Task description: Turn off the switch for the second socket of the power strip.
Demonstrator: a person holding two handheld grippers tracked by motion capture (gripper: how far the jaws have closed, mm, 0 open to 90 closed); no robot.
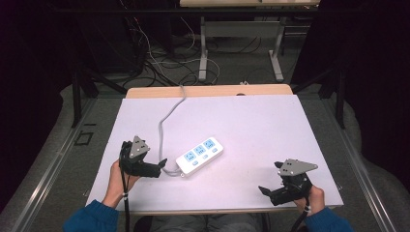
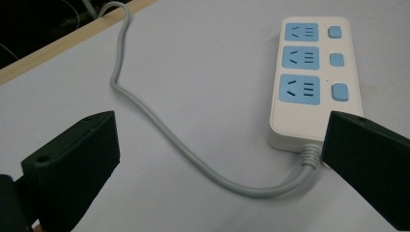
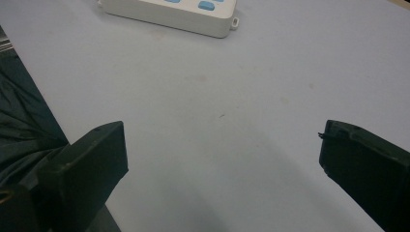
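From above, we see the white three-socket plastic power strip mid-tabletop, our left gripper at its cord end. Left gripper view: fingers released, straddling the grey cord. Right gripper view: fingers spread, strip well apart.

The white-topped desk with a pale wooden edge stood on grey carpet floor. Behind it, a second table with grey metal legs stood among tangled cables, and dark curtains closed both sides.
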